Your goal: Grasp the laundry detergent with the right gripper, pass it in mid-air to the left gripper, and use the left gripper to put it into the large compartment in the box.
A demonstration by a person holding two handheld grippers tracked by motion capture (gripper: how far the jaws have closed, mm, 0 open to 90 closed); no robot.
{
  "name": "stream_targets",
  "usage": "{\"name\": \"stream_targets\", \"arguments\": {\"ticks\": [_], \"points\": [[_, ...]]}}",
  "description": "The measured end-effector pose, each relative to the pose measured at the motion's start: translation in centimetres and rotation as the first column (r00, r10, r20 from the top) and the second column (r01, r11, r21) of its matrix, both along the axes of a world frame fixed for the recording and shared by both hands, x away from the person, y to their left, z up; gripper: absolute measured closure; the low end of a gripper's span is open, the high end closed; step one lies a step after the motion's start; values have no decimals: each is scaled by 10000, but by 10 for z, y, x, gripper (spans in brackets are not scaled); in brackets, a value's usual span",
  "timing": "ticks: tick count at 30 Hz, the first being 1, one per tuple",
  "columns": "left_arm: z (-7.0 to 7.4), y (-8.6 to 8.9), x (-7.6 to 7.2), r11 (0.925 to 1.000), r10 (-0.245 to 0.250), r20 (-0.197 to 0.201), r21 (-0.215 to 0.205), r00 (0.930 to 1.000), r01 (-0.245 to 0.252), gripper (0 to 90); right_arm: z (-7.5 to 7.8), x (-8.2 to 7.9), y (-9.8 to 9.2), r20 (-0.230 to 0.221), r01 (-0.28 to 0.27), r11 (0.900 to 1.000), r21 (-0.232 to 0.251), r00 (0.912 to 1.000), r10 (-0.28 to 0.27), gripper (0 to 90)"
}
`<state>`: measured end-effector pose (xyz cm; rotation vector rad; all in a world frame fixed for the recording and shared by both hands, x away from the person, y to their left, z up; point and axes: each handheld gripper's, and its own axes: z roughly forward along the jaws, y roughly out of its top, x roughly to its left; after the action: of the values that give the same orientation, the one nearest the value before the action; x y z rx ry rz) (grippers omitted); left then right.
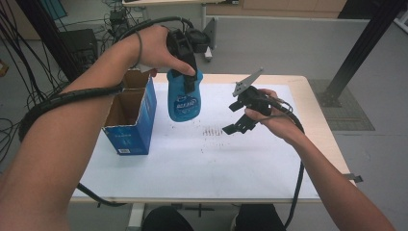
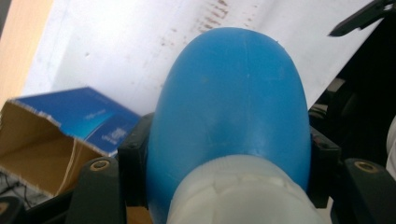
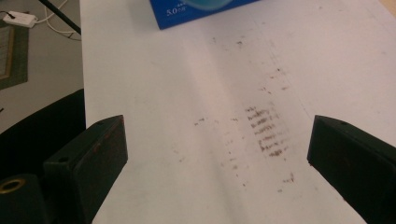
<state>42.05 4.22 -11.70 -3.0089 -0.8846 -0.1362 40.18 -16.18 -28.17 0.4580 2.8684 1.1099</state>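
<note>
left gripper [image 1: 185, 72] fingers clamp blue bottle [image 1: 184, 100], hanging above tabletop [image 1: 192, 159] at 3 o'clock of open box [image 1: 131, 115]. right gripper [image 1: 238, 115] fingers wide, holding nothing.

Your table [image 1: 308, 96] was a pale wooden top under a white sheet [image 1: 202, 168], brown scuff marks [image 1: 211, 131] near its middle, your open blue carton [image 1: 130, 120] stood on its left part, flaps up.
</note>
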Motion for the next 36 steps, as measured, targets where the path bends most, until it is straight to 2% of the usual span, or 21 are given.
{"name": "stream_targets", "arguments": {"ticks": [7, 8, 11, 13, 14, 15, 16, 17, 18, 20, 22, 23, 24, 25, 27, 28, 30, 33, 34, 35, 36], "points": [[18, 8, 6, 9918, 1278, 146, -88, 9917, -1277, 367, 6, -4, -18, 94, 253, 9993, -261, 9996, -251, 49], [26, 13, 9, 9834, 1800, 166, -264, 9835, -1795, 367, 6, -4, -20, 90, 276, 9992, -297, 9996, -273, 49], [36, 20, 12, 9682, 2475, 217, -423, 9686, -2464, 367, 8, -6, -26, 106, 421, 9982, -426, 9991, -416, 50], [45, 25, 15, 9508, 3068, 291, -550, 9513, -3050, 367, 9, -6, -29, 158, 490, 9976, -485, 9987, -483, 50], [45, 25, 15, 9508, 3068, 291, -550, 9513, -3050, 367, 9, -6, -29, 158, 490, 9976, -485, 9987, -483, 50], [52, 31, 17, 9313, 3609, 390, -685, 9318, -3579, 367, 10, -6, -32, 209, 530, 9968, -599, 9984, -519, 51], [52, 31, 17, 9313, 3609, 390, -685, 9318, -3579, 367, 10, -6, -32, 209, 530, 9968, -599, 9984, -519, 51], [58, 36, 19, 9075, 4167, 491, -818, 9077, -4121, 367, 11, -7, -34, 295, 572, 9953, -783, 9981, -550, 52], [58, 36, 19, 9075, 4167, 491, -818, 9077, -4121, 367, 11, -7, -34, 295, 572, 9953, -783, 9981, -550, 52], [65, 43, 21, 8776, 4765, 681, -971, 8766, -4695, 367, 12, -8, -37, 383, 576, 9932, -1007, 9978, -539, 54], [69, 47, 23, 8621, 5049, 684, -908, 8605, -4986, 367, 12, -8, -38, 440, 611, 9919, -1117, 9974, -565, 54], [73, 51, 24, 8489, 5266, 740, -979, 8469, -5194, 368, 13, -9, -39, 469, 617, 9914, -1154, 9973, -566, 54], [73, 51, 24, 8489, 5266, 740, -979, 8469, -5194, 367, 13, -9, -39, 469, 617, 9914, -1154, 9973, -566, 54], [75, 53, 25, 8431, 5359, 739, -996, 8410, -5285, 367, 14, -9, -41, 529, 607, 9906, -1222, 9971, -546, 54], [82, 61, 27, 8008, 5962, 582, -1138, 8007, -5880, 367, 13, -10, -42, 587, 623, 9900, -1268, 9967, -552, 57], [82, 61, 27, 8008, 5962, 582, -1138, 8007, -5880, 368, 13, -10, -42, 587, 623, 9900, -1268, 9967, -552, 57], [89, 67, 28, 7642, 6424, 631, -1268, 7638, -6323, 368, 13, -10, -44, 654, 622, 9871, -1472, 9964, -530, 58], [98, 73, 30, 7250, 6876, 796, -1293, 7217, -6765, 368, 14, -11, -47, 706, 631, 9859, -1548, 9961, -526, 58], [98, 73, 30, 7250, 6876, 796, -1293, 7217, -6765, 368, 14, -11, -47, 706, 631, 9859, -1548, 9961, -526, 58], [100, 75, 30, 7167, 6966, 821, -1272, 7128, -6857, 368, 15, -11, -48, 744, 643, 9856, -1565, 9958, -531, 58], [104, 78, 31, 6977, 7159, 894, -1292, 6925, -7046, 368, 15, -11, -49, 774, 653, 9848, -1607, 9956, -534, 58]]}}
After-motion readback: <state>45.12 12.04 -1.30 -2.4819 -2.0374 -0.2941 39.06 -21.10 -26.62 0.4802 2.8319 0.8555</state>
